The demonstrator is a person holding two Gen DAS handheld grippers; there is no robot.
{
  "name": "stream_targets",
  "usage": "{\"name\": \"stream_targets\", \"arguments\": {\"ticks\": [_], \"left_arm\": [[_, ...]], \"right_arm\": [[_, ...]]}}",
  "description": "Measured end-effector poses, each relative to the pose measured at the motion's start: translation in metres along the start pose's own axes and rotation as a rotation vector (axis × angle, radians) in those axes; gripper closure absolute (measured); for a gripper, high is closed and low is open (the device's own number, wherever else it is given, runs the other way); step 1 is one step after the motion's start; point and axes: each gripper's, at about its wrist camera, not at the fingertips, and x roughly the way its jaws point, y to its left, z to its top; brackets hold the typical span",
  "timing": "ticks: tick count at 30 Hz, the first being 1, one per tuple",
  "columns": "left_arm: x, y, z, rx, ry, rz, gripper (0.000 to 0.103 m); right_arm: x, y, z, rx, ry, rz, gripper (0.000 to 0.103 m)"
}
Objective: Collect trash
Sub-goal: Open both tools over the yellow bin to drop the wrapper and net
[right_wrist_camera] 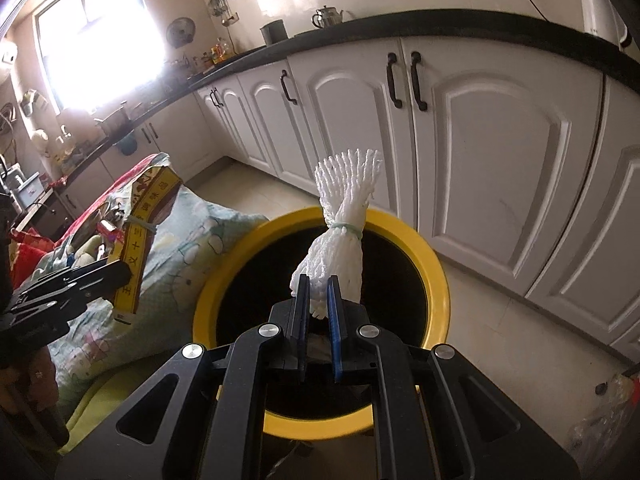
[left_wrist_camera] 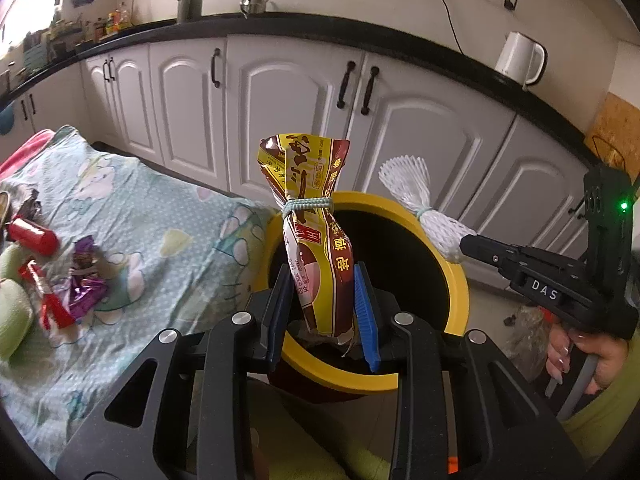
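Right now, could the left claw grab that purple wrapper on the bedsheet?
Probably not yet: the left claw is shut on the yellow snack bag over the bin; the purple wrapper lies uncovered.

A home kitchen: white panelled cabinets point(left_wrist_camera: 280, 100) with dark handles run along the far wall under a black countertop point(left_wrist_camera: 304, 26), which carries a steel teapot point(left_wrist_camera: 253, 2), a white kettle point(left_wrist_camera: 520, 58) at right, and bottles near the bright window point(right_wrist_camera: 96, 44) at left.
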Motion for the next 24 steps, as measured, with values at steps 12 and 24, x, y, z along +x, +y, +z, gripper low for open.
{"name": "stream_targets", "arguments": {"ticks": [12, 24], "left_arm": [[0.026, -0.010, -0.001, 0.021, 0.057, -0.005, 0.079], [0.031, -0.001, 0.002, -0.025, 0.062, -0.003, 0.049]], "right_arm": [[0.012, -0.016, -0.013, 0.047, 0.049, 0.019, 0.094], [0.017, -0.022, -0.011, 0.085, 0.050, 0.010, 0.069]]}}
